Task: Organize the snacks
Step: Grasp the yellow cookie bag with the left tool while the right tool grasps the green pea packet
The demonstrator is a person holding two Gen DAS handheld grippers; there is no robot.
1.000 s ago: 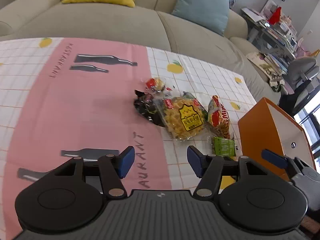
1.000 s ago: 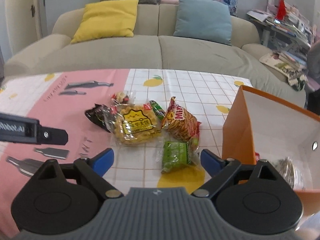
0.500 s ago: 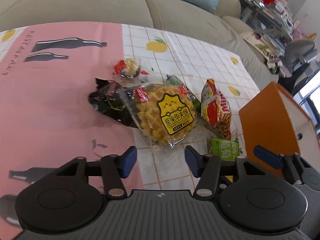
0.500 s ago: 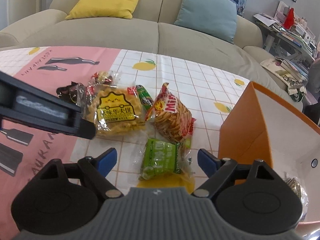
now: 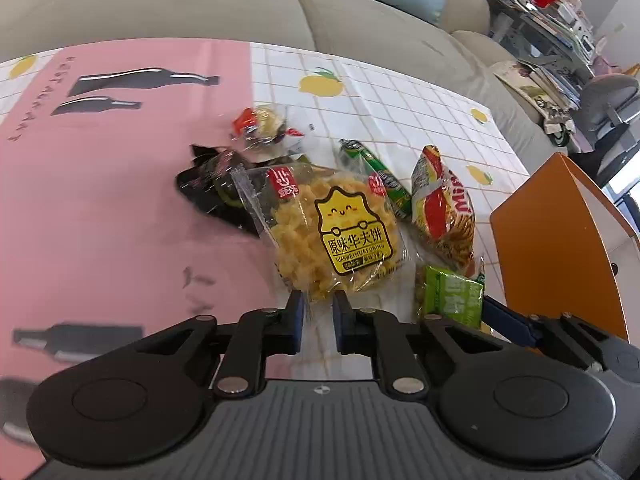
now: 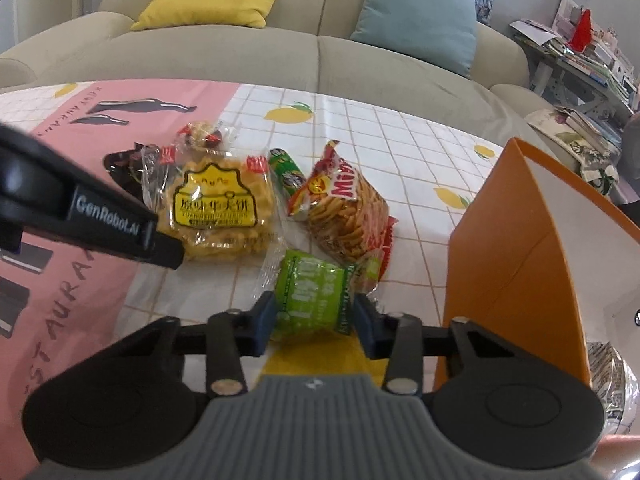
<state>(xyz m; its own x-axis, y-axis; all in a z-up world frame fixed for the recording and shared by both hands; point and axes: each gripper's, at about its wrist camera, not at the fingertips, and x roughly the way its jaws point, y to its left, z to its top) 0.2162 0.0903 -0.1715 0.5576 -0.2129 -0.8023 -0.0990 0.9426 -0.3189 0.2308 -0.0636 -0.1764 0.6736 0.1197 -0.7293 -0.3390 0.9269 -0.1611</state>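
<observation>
Several snack packets lie on a pink and white tablecloth [image 5: 100,220]. My left gripper [image 5: 319,312] is shut on the near edge of the yellow waffle packet [image 5: 340,228]; in the right wrist view its black finger [image 6: 168,250] reaches the waffle packet [image 6: 220,208]. My right gripper [image 6: 314,310] is closing, and its blue pads press on the sides of the green snack packet [image 6: 312,288]. In the left wrist view that green packet [image 5: 452,292] sits beside one of the right gripper's blue fingers [image 5: 508,322].
A red stick-snack bag [image 6: 348,208], a green tube wrapper [image 6: 286,172], a black packet [image 5: 208,192] and a small clear candy packet [image 5: 260,126] lie behind. An open orange box [image 6: 508,248] stands at the right. A beige sofa [image 6: 320,52] lies beyond the table.
Both grippers came down and closer to the snacks. The left jaws went from wide to shut on the waffle packet's edge. The right jaws narrowed onto the green packet.
</observation>
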